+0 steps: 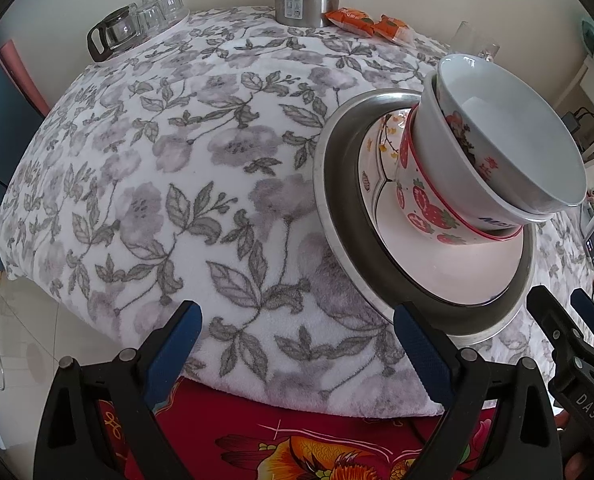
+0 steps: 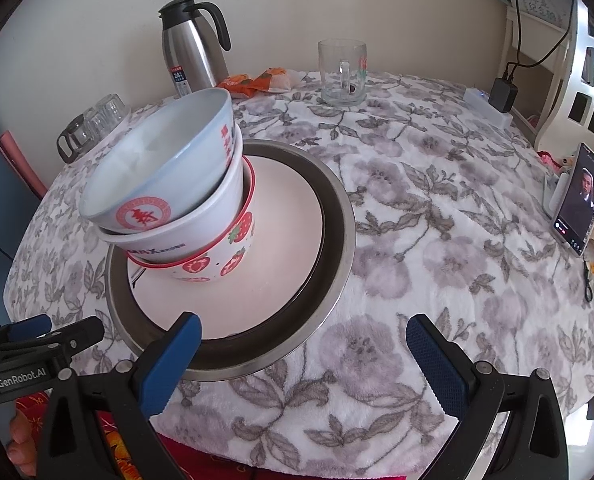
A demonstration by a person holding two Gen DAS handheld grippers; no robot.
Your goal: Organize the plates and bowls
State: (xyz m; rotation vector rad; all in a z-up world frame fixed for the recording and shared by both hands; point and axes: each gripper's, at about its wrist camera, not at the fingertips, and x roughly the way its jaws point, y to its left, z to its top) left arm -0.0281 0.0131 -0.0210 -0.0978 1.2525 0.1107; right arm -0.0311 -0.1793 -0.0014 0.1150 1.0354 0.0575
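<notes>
Stack: three nested bowls (image 2: 169, 208) on a white plate (image 2: 281, 248) in a metal tray (image 2: 337, 216), near table edge.
Left gripper (image 1: 297, 344): spread wide, empty.
Right gripper (image 2: 303, 354): spread wide, empty.
Risk: the leaning bowls could topple if the tray is nudged.

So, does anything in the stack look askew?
Yes. The top bowl sits tilted inside the white bowl below it; both lean out of the strawberry bowl, off-centre on the plate.
</notes>
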